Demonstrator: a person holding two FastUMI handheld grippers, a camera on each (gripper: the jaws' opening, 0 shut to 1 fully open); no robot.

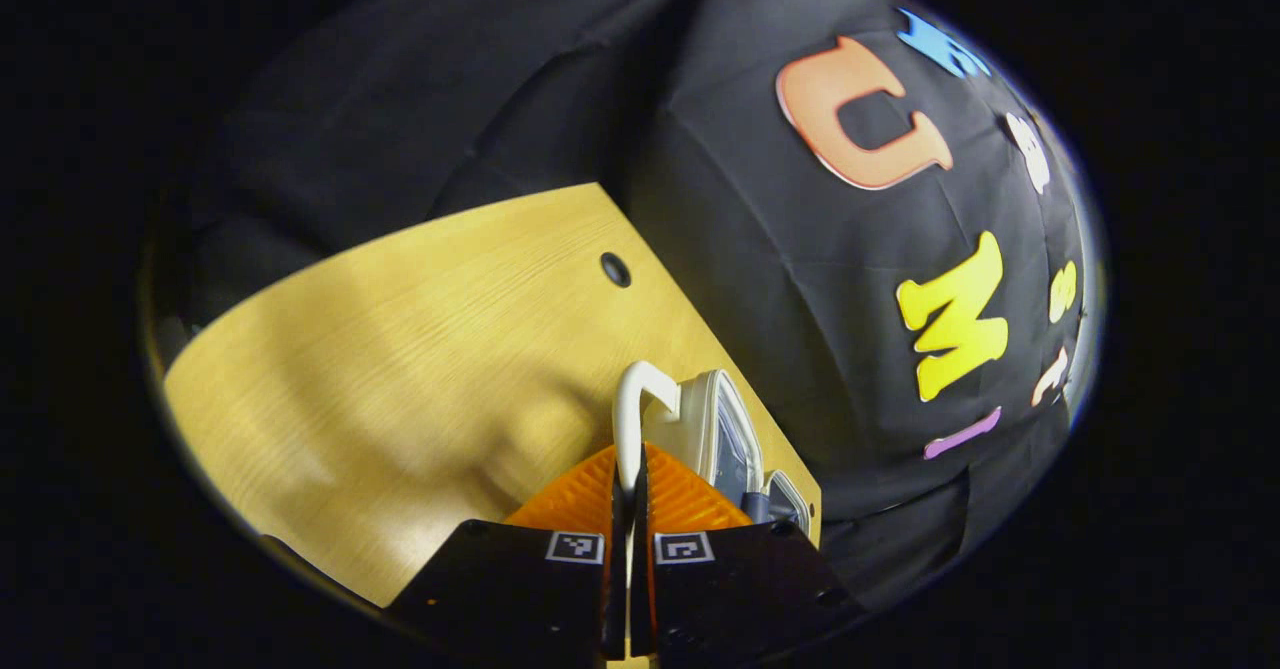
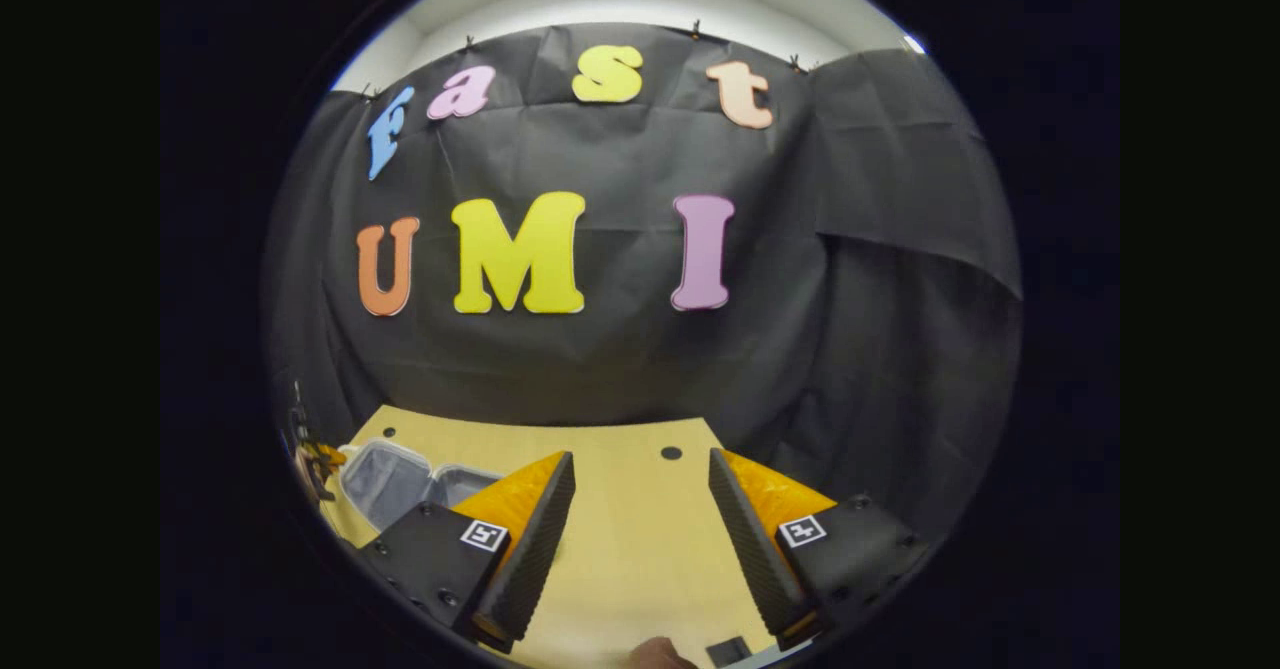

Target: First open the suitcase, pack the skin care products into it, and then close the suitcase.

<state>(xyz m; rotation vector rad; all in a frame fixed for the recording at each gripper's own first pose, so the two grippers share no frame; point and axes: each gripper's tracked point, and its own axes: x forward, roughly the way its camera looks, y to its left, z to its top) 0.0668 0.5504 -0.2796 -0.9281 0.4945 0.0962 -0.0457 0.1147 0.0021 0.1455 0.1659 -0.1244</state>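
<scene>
Left gripper view: our left gripper (image 1: pixel 628 494) pinches the small white suitcase's curved handle (image 1: pixel 632 409); no readable labels. Our right gripper (image 2: pixel 640 509) gapes above the yellow wooden table (image 2: pixel 630 549).

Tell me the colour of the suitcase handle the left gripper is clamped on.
White or off-white: the handle arches up from between the left gripper fingers, clearest in the left gripper view.

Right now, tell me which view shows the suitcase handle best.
The left gripper view: the white suitcase handle rises directly between the left gripper fingers, shut on it, with the suitcase just beyond. In the right gripper view, the open suitcase sits far off at the left edge; I cannot make out its handle there.
</scene>
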